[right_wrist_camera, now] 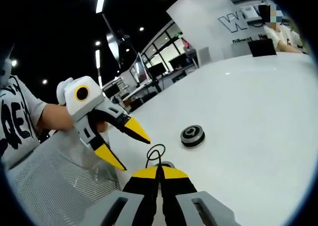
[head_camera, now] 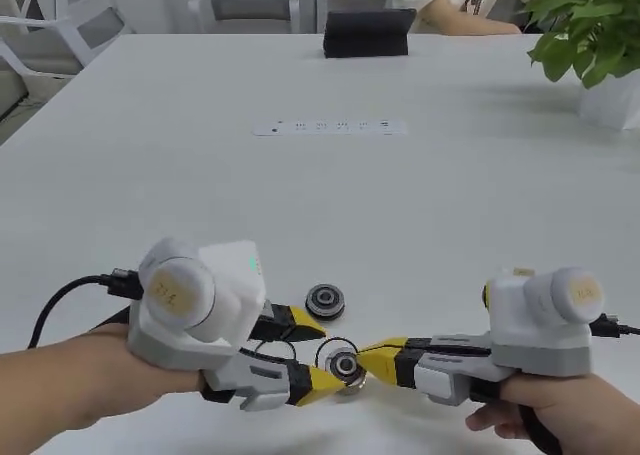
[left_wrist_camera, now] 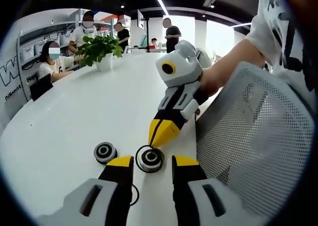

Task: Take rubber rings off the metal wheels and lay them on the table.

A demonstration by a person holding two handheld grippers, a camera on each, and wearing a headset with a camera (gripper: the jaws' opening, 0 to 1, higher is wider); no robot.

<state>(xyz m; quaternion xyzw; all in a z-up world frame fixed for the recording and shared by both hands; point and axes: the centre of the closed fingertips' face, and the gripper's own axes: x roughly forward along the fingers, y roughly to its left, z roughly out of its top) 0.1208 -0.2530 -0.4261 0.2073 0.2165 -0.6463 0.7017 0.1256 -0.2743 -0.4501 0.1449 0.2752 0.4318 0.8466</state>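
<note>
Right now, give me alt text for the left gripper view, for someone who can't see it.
The left gripper's open yellow fingers flank a metal wheel on a white table, while the right gripper's shut fingers pinch a thin black rubber ring at its far edge. A second wheel lies to the view's left.

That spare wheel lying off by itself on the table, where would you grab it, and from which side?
Probably across its round outer edge, one jaw on each side. The spare wheel lies flat on the table, hub up, so a tool coming down from above could straddle it. The left tool, jaws open, sits nearest; the right tool is shut on a rubber ring.
</note>
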